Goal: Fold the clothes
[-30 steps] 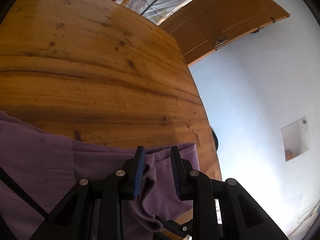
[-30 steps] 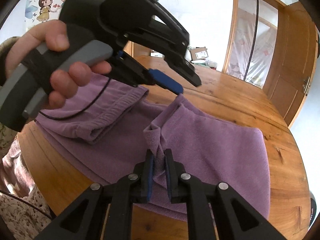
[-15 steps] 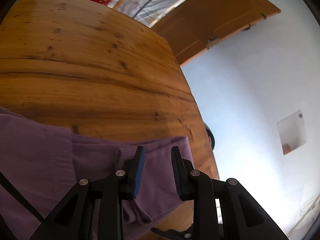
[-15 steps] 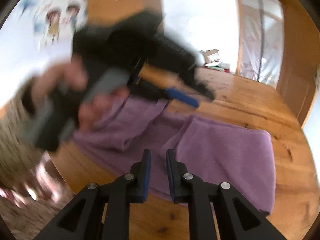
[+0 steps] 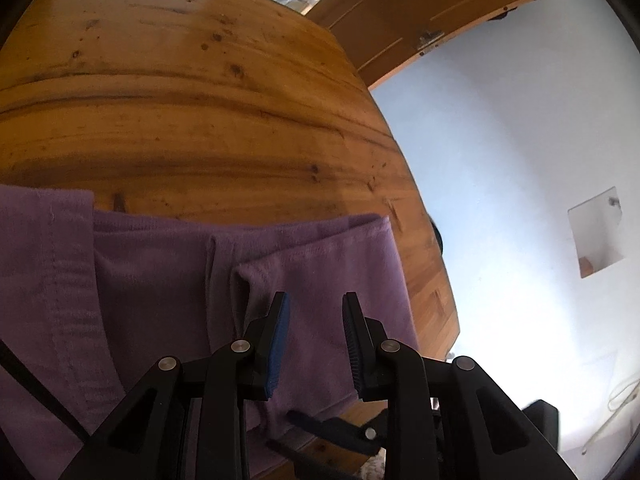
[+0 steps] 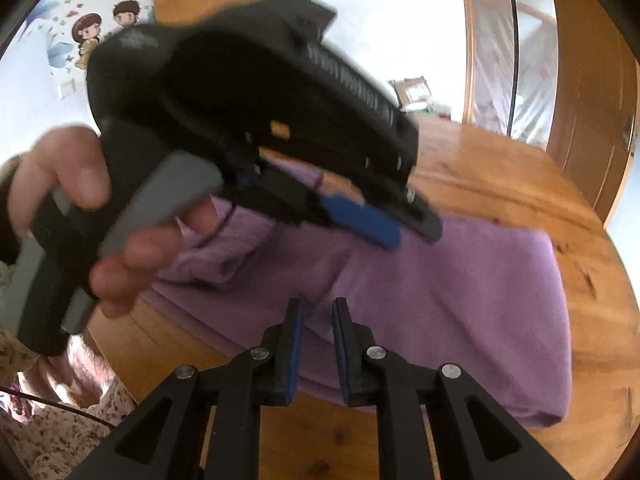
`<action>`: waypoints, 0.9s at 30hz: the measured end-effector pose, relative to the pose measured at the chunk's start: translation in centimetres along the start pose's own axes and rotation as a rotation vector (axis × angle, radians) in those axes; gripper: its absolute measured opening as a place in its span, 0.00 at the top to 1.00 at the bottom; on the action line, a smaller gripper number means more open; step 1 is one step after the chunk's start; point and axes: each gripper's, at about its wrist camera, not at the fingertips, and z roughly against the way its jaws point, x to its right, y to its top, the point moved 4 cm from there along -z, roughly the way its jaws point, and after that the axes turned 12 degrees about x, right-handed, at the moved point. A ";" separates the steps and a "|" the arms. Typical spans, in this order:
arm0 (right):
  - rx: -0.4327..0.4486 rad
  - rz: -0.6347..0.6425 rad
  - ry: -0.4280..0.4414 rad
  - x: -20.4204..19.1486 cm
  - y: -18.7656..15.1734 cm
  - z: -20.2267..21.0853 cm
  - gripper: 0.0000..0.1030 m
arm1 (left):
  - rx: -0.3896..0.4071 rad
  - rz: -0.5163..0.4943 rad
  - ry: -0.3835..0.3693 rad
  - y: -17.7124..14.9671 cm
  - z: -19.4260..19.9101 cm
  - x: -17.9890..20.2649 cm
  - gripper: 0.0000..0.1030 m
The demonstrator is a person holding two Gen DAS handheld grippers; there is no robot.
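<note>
- Garment (image 6: 460, 300): purple cloth lying on the table (image 5: 180, 120), doubled over at least once; layered edges show in the left wrist view, with a thicker stitched band on the far left and a small ridge of cloth just ahead of my left fingers.
- Left gripper (image 5: 314, 344): jaws spread, nothing between them, hovering over the cloth near its right edge. In the right wrist view it is blurred; a hand (image 6: 80, 208) is wrapped round its grip.
- Right gripper (image 6: 318, 344): jaws parted by a narrow gap with no cloth in it, sitting over the near edge of the garment.
- Risk: the ridge ahead of my left fingers. If I close there I judge I pinch one layer only, and the fold underneath pulls apart.
- Risk: the garment's right edge lies close to the table rim. A drag that way could tip cloth over the side and its weight would take the rest with it.
- Risk: the two grippers are near each other over the same patch. Crossing paths could knock them together or snag the dark cable (image 5: 36, 392) running over the cloth at lower left.
- Stage: I cannot tell whether another fold is due or the piece lies finished; both fit what I see.
</note>
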 end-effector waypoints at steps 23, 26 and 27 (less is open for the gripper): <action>-0.044 -0.017 -0.014 3.1 1.6 -0.6 0.84 | 0.046 0.021 0.005 -0.1 3.4 -0.8 0.73; -0.006 -0.012 -0.028 3.5 3.0 0.3 0.84 | 0.082 0.007 0.008 0.1 5.4 -0.8 0.73; -0.001 -0.018 -0.027 3.3 3.3 0.3 0.84 | 0.094 0.012 0.013 -0.1 6.5 -0.9 0.73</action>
